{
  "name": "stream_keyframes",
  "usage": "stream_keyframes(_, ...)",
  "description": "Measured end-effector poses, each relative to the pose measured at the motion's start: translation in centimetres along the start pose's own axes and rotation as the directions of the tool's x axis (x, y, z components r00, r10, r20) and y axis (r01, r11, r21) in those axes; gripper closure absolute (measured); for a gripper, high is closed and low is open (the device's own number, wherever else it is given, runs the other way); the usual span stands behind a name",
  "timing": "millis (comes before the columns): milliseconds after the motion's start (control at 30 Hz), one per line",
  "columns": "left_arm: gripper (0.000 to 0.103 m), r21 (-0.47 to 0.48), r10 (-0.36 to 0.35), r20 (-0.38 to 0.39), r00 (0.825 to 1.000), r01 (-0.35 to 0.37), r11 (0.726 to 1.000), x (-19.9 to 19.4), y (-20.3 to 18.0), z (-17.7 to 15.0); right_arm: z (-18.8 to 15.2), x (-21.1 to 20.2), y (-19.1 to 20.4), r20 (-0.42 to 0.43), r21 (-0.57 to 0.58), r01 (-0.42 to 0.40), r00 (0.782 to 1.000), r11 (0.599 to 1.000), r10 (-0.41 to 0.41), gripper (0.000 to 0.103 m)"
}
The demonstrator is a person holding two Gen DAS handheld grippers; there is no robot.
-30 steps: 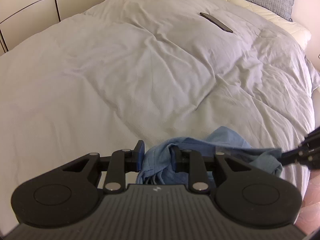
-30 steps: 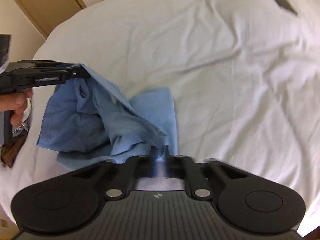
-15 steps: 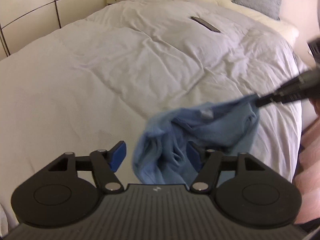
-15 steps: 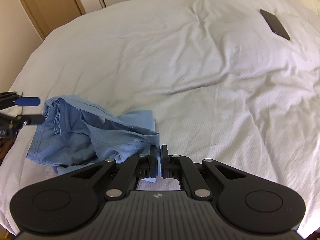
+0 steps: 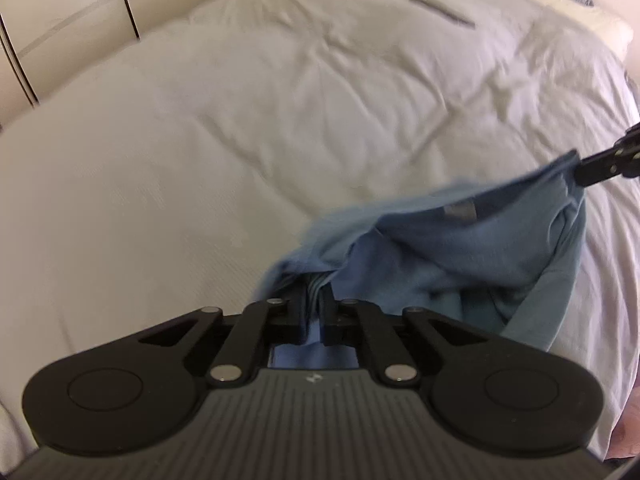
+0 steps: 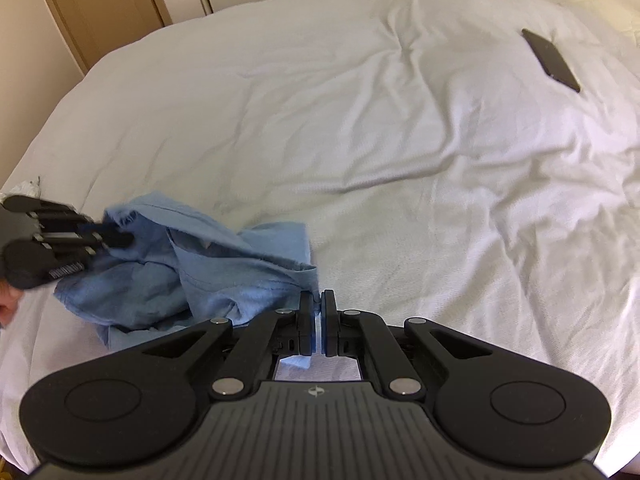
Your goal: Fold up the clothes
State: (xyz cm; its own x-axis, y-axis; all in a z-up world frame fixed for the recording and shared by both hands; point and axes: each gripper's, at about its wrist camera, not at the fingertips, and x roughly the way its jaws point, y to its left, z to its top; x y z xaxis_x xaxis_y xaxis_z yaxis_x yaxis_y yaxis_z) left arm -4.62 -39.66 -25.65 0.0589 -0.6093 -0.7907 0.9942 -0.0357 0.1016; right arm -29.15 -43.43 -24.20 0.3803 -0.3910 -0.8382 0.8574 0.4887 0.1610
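While both grippers pinch it, the blue shirt (image 6: 208, 280) hangs bunched near the bed's (image 6: 360, 140) front edge: left gripper (image 5: 316, 308) clamped on one bit, right gripper (image 6: 318, 316) on another. Phone (image 6: 552, 60) lies toward the far corner.

Left gripper (image 5: 316, 304) low over bed (image 5: 200, 140), jaws pinched on bunched blue garment (image 5: 460, 256). Right gripper (image 6: 317, 312) beside it, jaws nearly together, clamping garment's opposite edge above bed.
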Motion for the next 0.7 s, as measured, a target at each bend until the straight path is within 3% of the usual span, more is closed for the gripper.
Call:
stream_keyframes(200,0.103,0.066,0.057,0.134,0.989,-0.066,0.996,-5.5,3.2,3.7,2.7,-2.6,0.4,0.092,-0.04,0.021,0.996,0.999,-0.018,0.102)
stream_keyframes(400,0.101,-0.002,0.01,0.103,0.995,-0.01,1.0,-6.7,3.8,3.2,4.8,-4.9,1.2,0.16,-0.075,0.038,0.987,0.996,-0.025,0.102)
stream_keyframes(467,0.092,-0.033,-0.011,0.074,0.997,0.013,0.999,-5.7,3.1,2.1,4.7,-5.3,1.5,0.158,-0.089,0.039,0.987,0.995,-0.025,0.102)
stream_keyframes(533,0.059,-0.064,-0.032,0.046,0.998,0.035,0.997,-4.8,2.4,1.0,4.5,-5.7,2.0,0.159,-0.109,0.044,0.987,0.993,-0.026,0.102)
stream_keyframes(700,0.059,-0.121,-0.071,-0.037,0.997,0.066,0.99,0.0,0.4,-1.1,4.2,-6.6,2.9,0.182,-0.148,0.072,0.982,0.986,-0.044,0.102)
